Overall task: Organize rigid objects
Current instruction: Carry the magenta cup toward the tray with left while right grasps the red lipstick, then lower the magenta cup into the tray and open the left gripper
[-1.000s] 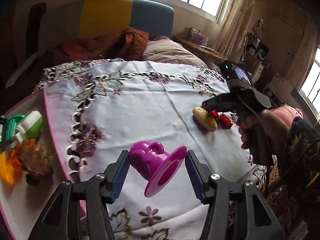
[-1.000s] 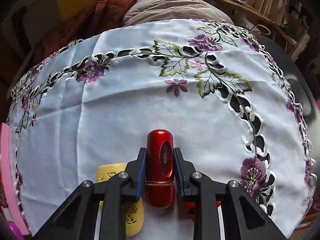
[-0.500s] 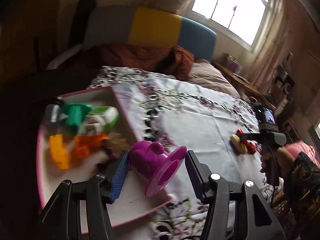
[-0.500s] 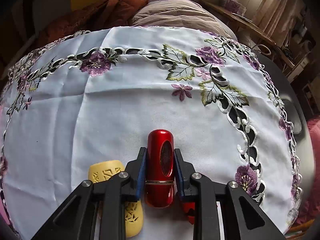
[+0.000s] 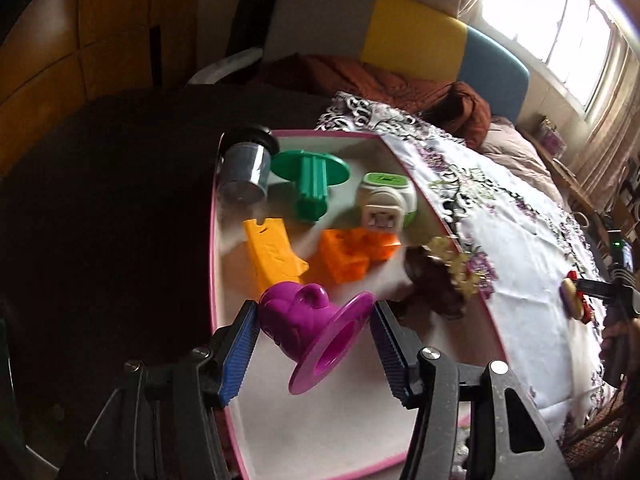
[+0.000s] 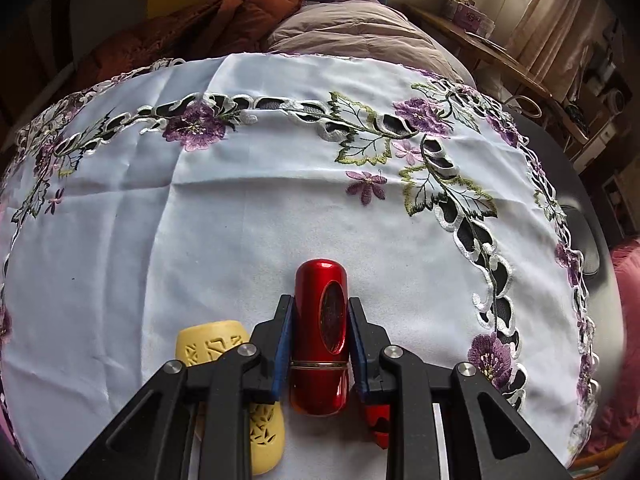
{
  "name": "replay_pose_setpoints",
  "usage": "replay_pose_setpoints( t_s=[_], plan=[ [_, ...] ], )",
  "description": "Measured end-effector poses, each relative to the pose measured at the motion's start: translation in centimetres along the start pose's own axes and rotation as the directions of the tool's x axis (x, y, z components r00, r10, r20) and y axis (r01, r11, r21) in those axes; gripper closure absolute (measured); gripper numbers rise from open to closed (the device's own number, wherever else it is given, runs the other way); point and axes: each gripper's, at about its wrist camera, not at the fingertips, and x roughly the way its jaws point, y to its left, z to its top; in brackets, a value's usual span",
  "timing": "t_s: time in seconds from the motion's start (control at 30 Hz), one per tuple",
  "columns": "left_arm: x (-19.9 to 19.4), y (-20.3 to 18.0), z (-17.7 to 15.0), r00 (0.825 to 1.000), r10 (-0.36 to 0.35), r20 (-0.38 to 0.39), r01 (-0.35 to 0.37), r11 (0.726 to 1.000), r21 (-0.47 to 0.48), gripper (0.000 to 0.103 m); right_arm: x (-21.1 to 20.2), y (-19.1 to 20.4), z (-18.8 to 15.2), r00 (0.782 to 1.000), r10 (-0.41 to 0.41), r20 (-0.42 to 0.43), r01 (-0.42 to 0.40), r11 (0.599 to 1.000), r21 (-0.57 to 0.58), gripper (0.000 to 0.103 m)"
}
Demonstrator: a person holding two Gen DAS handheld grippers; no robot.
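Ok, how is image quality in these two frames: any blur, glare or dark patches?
Left wrist view: motion blur smears the orange blocks and the tray edge, the window is blown out, and the left side is almost black. Right wrist view: sharp and evenly lit, with fisheye bulging of the tablecloth and small glints on the red tube.

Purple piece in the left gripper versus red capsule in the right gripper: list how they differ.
The purple piece is matte with a flared round base and a knobby top; the red capsule is a glossy, smooth cylinder with rounded ends. The purple piece hangs tilted over the pink-rimmed tray; the red capsule lies along the fingers, low over the white tablecloth. Both are rigid and clamped: one in the left gripper, one in the right gripper.
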Motion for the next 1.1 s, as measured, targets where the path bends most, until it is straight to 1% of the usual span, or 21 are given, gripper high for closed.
replay_pose_setpoints(
  t_s=[0.1, 0.2, 0.27, 0.43, 0.53, 0.63, 0.7, 0.83, 1.0, 1.1],
  plan=[
    [1.1, 0.5, 0.2, 0.999, 0.035, -0.011, -0.035, 0.999, 0.002, 0.045, 0.0, 0.0, 0.0, 1.0, -0.002, 0.0, 0.002, 1.0, -0.003, 0.077],
    [1.7, 0.4, 0.2, 0.997, 0.072, -0.019, -0.071, 0.997, 0.041, 0.045, 0.0, 0.0, 0.0, 1.0, -0.003, 0.001, 0.003, 1.0, -0.005, 0.077],
    [1.7, 0.3, 0.3, 0.998, 0.067, -0.01, -0.067, 0.997, 0.05, 0.045, 0.0, 0.0, 0.0, 1.0, -0.004, 0.001, 0.004, 1.0, -0.007, 0.077],
    [0.6, 0.3, 0.2, 0.996, 0.087, 0.022, -0.088, 0.995, 0.04, 0.045, 0.0, 0.1, 0.0, 1.0, -0.008, 0.003, 0.008, 1.0, -0.013, 0.077],
    [-0.1, 0.5, 0.2, 0.995, 0.092, 0.032, -0.093, 0.996, 0.017, 0.045, -0.1, 0.2, 0.0, 1.0, -0.011, 0.004, 0.011, 1.0, -0.016, 0.077],
    [-1.2, 0.5, 0.3, 0.991, 0.119, 0.054, -0.119, 0.993, -0.003, 0.045, -0.1, 0.2, -0.1, 1.0, -0.015, 0.006, 0.015, 1.0, -0.022, 0.077],
    [-2.1, 0.6, 0.4, 0.986, 0.148, 0.073, -0.147, 0.989, -0.02, 0.045, -0.1, 0.3, -0.1, 1.0, -0.018, 0.008, 0.018, 1.0, -0.024, 0.077],
    [-3.5, 0.8, 0.4, 0.98, 0.173, 0.098, -0.17, 0.985, -0.038, 0.045, -0.2, 0.4, -0.1, 1.0, -0.024, 0.01, 0.024, 0.999, -0.029, 0.077],
    [-4.9, 0.8, 0.4, 0.976, 0.173, 0.129, -0.168, 0.985, -0.045, 0.045, -0.5, 0.8, -0.1, 1.0, -0.02, 0.021, 0.021, 0.999, -0.041, 0.077],
    [-5.3, 1.1, 0.2, 0.976, 0.172, 0.132, -0.166, 0.985, -0.053, 0.045, -0.7, 1.2, -0.1, 1.0, 0.012, 0.027, -0.011, 0.999, -0.052, 0.077]
  ],
)
